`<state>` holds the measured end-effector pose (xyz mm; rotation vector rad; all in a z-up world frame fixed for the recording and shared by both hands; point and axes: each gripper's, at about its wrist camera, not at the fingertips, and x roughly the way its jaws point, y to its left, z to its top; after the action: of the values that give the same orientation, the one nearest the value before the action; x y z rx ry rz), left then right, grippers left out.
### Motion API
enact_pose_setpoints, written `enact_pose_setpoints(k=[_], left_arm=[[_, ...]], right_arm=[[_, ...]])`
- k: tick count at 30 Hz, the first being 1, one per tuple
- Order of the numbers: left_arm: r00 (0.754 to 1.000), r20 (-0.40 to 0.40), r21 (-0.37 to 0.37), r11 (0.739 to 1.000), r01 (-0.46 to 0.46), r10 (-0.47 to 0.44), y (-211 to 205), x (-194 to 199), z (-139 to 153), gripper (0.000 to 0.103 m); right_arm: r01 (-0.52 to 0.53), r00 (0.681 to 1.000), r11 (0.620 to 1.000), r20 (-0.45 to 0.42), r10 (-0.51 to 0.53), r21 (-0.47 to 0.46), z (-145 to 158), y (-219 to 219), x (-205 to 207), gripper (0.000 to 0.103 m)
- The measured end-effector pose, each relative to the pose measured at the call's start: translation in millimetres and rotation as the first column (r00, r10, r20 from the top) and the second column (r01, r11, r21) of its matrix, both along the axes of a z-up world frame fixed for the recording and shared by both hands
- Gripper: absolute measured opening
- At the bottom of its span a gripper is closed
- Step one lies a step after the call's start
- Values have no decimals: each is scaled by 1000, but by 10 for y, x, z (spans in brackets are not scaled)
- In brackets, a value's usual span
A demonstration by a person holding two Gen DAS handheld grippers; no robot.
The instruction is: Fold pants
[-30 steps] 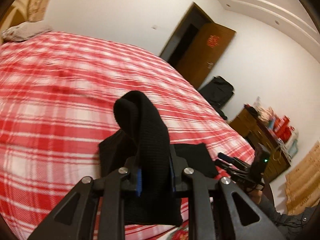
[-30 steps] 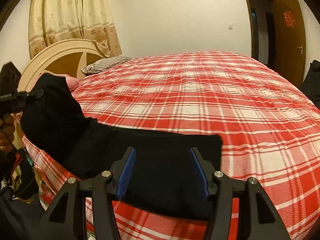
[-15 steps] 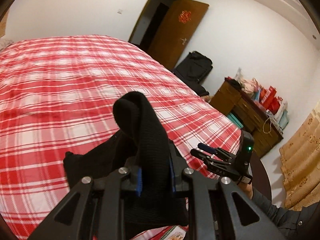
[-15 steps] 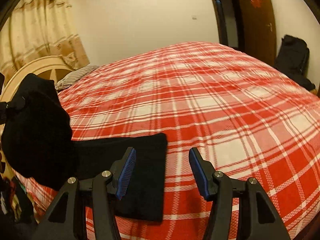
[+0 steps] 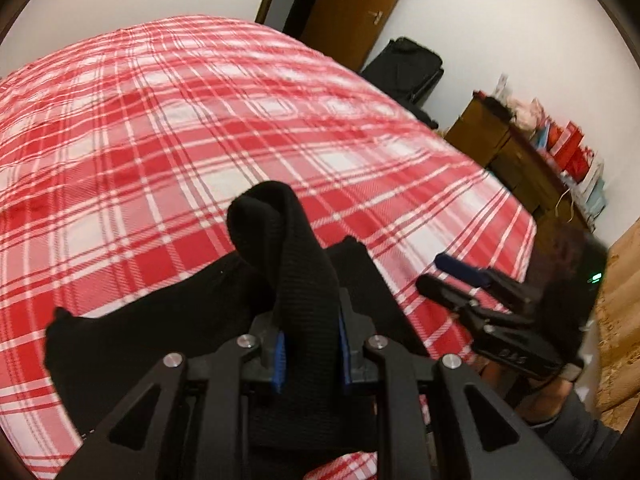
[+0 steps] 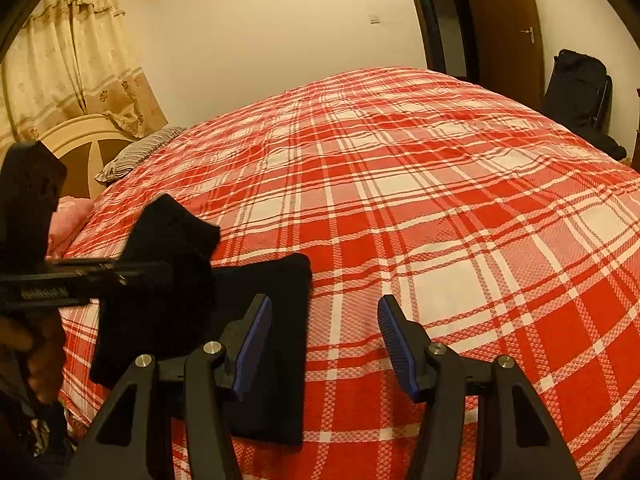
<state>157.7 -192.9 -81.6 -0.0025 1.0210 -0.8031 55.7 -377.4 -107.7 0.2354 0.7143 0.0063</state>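
The left claw (image 5: 310,354) pinches a bunched end of black knit pants (image 5: 288,248). The right claw (image 6: 324,344) is spread, empty, with the pants (image 6: 276,320) lying just left of it on the red plaid bed (image 6: 440,220).

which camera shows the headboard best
The right wrist view: the cream headboard shows at far left behind the striped pillow. The left wrist view faces the other end of the bed and shows no headboard.

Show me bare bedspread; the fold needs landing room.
The plaid bedspread lies bare from the black pants rightward and back toward the striped pillow. It is crowded at the near-left edge: pants, left tongs clamping them.
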Motion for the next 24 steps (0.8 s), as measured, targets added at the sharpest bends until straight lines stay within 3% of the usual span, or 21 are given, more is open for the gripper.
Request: enact_pose_setpoints(k=[5,9,11,13,17,23,24], left_arm=[[999,-40,-21,1000,17,-18,-130,-57,-68,34],[997,22,-43,997,69,-68,-85,-257,110,34],[996,53,-49,996,71,-69,15,-311,181,43],[995,96,-40,999,32,-28,199,-342,236,53],[985,163,-16,998,-55,56,592,-316,231,55],[960,195,62,974,-216,200,1162,-179,-81,59],[960,184,62,972,-225,210,1217,-170,-133,59]], right_arm=[[16,1000,1000,-3,-16,18,-29,-72,9,57],[12,1000,998,11,-12,61,-23,-105,-7,57],[-16,1000,996,28,13,87,21,-76,-29,57],[-39,998,993,58,33,114,99,-38,-72,57],[-138,986,983,108,126,120,268,165,-158,57],[-201,979,975,-9,203,92,104,435,-114,56],[-193,980,978,-38,196,80,51,449,-95,39]])
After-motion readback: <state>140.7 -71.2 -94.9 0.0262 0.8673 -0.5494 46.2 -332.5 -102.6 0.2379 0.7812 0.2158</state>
